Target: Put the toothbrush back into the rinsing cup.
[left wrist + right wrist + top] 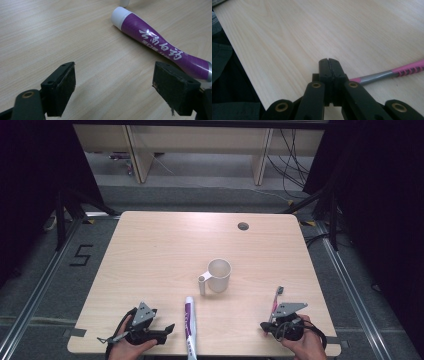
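while both rest low | left tongs (113, 87) wide, empty, beside toothpaste tube (160, 47) | right tongs (329, 65) closed, empty, toothbrush (392, 73) behind

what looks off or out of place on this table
One small thing: the purple toothpaste tube lies with its tail end hanging past the table's near edge. The white cup stands upright, the pink toothbrush lies flat, and nothing looks spilled or damaged.
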`<state>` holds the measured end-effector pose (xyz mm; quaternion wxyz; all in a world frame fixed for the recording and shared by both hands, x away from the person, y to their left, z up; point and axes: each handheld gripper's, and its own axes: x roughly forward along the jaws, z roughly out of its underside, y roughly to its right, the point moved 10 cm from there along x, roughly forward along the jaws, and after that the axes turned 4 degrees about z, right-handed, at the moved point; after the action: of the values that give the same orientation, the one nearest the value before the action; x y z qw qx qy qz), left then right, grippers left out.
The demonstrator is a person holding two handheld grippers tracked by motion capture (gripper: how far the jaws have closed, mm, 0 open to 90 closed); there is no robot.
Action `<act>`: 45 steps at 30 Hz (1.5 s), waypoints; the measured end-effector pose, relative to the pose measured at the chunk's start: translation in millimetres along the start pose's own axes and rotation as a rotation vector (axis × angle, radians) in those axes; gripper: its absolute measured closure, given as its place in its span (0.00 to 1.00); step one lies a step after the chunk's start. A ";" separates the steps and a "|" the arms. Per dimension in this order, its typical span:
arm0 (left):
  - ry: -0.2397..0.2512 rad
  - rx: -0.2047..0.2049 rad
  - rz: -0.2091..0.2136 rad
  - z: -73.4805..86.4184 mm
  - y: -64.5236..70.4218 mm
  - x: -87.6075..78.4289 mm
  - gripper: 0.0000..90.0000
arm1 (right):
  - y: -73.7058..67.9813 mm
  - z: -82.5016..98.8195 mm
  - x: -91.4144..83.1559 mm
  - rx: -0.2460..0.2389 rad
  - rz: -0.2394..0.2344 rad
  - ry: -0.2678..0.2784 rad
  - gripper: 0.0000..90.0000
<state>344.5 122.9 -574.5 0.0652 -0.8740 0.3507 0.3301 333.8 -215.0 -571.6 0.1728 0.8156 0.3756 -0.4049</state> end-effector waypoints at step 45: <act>-0.005 -0.007 0.005 0.4 0.2 1.0 0.21 | 63.1 0.1 -7.0 0.083 0.189 -0.312 0.81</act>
<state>344.7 122.4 -575.4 0.0624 -0.8724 0.3516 0.3337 378.5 -259.9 -567.5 0.2326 0.7811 0.2488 -0.5233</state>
